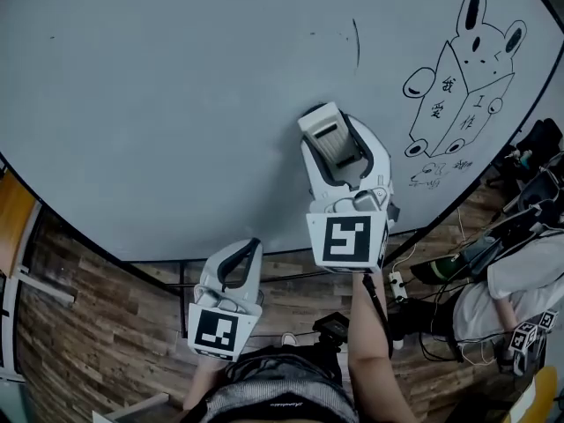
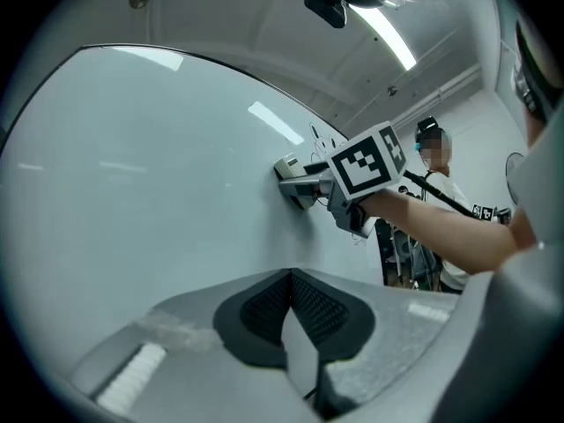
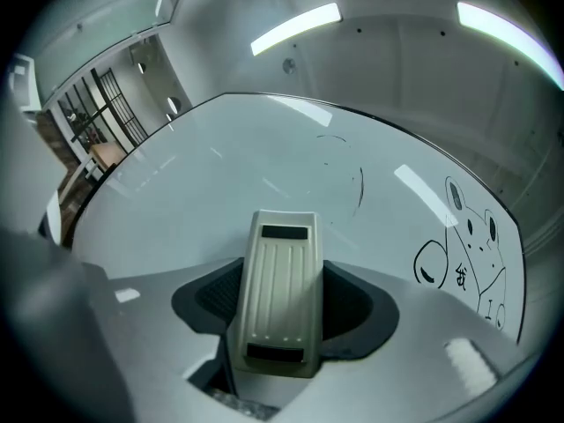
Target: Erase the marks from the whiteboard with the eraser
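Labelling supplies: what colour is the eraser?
The eraser is off-white with ribs, clearest in the right gripper view.

The whiteboard point(image 1: 159, 104) was bare and open left of the eraser point(image 1: 333, 139). On its right the rabbit drawing point(image 1: 463, 82) lay near, and another person point(image 1: 515, 276) crowded the floor below that corner.

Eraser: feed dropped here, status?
Right gripper shut on eraser, against whiteboard. Left gripper shut, empty. Rabbit drawing, faint arc remain. Nothing in the way.
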Available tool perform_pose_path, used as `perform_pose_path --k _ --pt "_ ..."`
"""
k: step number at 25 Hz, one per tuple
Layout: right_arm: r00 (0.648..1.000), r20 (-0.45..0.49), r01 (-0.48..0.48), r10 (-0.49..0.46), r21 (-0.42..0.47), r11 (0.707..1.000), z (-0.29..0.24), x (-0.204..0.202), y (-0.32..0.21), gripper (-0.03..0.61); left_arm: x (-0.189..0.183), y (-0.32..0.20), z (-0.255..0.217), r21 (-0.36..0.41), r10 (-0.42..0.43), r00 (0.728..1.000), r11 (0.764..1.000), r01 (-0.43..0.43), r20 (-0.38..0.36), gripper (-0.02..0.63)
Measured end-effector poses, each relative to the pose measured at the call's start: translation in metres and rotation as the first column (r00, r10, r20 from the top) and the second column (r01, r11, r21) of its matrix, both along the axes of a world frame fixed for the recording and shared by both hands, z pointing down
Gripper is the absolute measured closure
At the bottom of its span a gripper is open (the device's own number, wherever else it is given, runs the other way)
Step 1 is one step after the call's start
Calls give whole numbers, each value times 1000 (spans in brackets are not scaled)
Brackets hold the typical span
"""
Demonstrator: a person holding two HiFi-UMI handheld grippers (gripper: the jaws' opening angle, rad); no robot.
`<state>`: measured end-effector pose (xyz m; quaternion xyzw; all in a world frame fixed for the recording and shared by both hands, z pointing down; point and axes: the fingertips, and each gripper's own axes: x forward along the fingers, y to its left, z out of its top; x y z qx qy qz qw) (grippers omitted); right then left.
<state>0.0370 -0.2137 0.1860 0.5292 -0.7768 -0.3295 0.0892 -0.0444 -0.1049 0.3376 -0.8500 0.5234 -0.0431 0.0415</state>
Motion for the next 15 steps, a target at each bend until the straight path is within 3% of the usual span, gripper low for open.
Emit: perform_pose_path --k 7,10,13,15 --pt "1000 5 -18 18 -5 1000 -22 7 -1 316 -1 -5 4 8 17 997 1000 -18 74 609" --pt "1000 22 -22 22 26 999 -48 13 -1 316 4 -10 2 1 27 998 1000 -28 48 609" --pt "1000 22 -9 8 41 999 -81 16 -2 316 9 -18 -10 43 50 996 998 -54 78 609" --pt "1000 -3 2 -1 42 999 -99 15 -2 316 11 -23 -20 54 51 997 997 -54 56 609"
